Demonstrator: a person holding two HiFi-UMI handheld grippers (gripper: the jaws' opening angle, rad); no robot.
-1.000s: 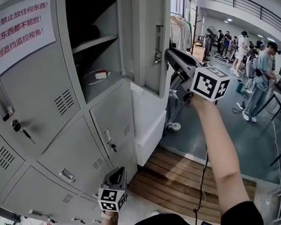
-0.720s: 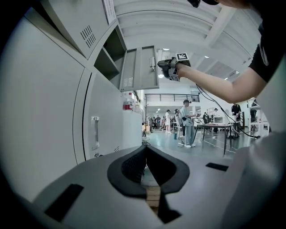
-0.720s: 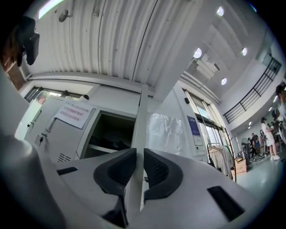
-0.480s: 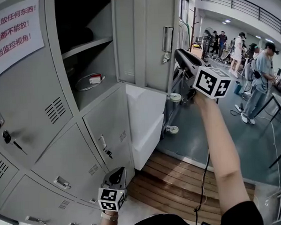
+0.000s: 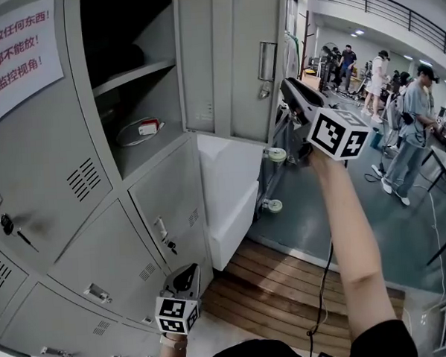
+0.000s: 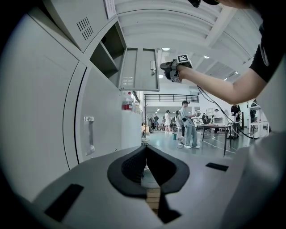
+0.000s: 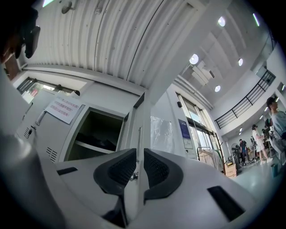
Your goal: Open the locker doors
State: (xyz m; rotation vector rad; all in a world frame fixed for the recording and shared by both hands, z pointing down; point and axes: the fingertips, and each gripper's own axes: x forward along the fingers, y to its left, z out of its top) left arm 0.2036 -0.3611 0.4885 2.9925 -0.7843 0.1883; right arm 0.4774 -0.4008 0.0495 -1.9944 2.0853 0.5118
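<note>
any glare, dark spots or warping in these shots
Head view: open compartment falls into deep shadow. Left gripper view: fisheye bows the locker front, corners black. Right gripper view: ceiling lights flare; the locker door edge between the jaws looks soft.

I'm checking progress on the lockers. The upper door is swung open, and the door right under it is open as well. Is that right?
Not quite. The upper door is swung open, but the door under it is shut and lies flush in its frame. The head view shows this.
</note>
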